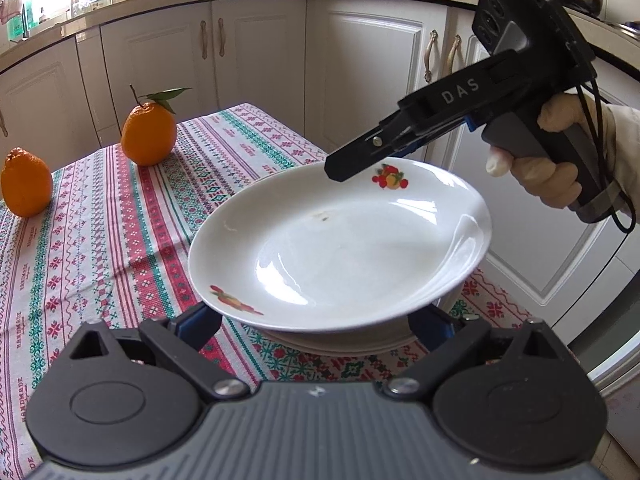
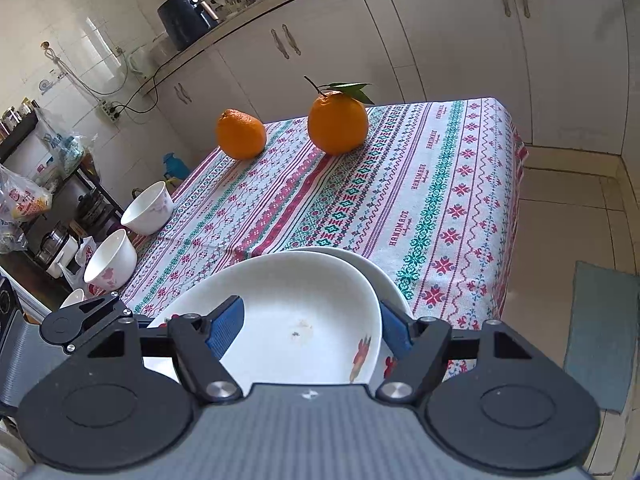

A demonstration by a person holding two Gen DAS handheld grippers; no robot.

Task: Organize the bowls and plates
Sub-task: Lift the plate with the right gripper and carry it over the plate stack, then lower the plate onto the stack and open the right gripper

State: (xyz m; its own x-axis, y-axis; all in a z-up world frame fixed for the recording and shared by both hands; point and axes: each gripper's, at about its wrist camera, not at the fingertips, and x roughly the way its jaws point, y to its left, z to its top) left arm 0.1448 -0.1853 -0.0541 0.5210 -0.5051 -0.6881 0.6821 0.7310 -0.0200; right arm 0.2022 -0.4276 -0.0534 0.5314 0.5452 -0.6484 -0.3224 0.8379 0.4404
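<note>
A white deep plate with fruit prints [image 1: 340, 248] is tilted above a stack of plates [image 1: 340, 344] on the patterned tablecloth. My right gripper [image 1: 340, 168] grips the plate's far rim; in the right wrist view its blue pads [image 2: 226, 326] sit on either side of the plate [image 2: 304, 320], which is lifted over the plate below [image 2: 390, 284]. My left gripper [image 1: 316, 322] is open under the plate's near edge, with blue fingers [image 1: 198, 324] wide apart and holding nothing. Two white bowls with pink flowers [image 2: 148, 208] [image 2: 112, 262] stand at the table's left edge.
Two oranges [image 1: 149, 134] [image 1: 26, 188] stand on the far part of the tablecloth [image 1: 100, 240]. White kitchen cabinets [image 1: 256, 48] surround the table. A third bowl's rim [image 2: 74, 298] shows by the left gripper body. A floor mat [image 2: 600, 336] lies to the right.
</note>
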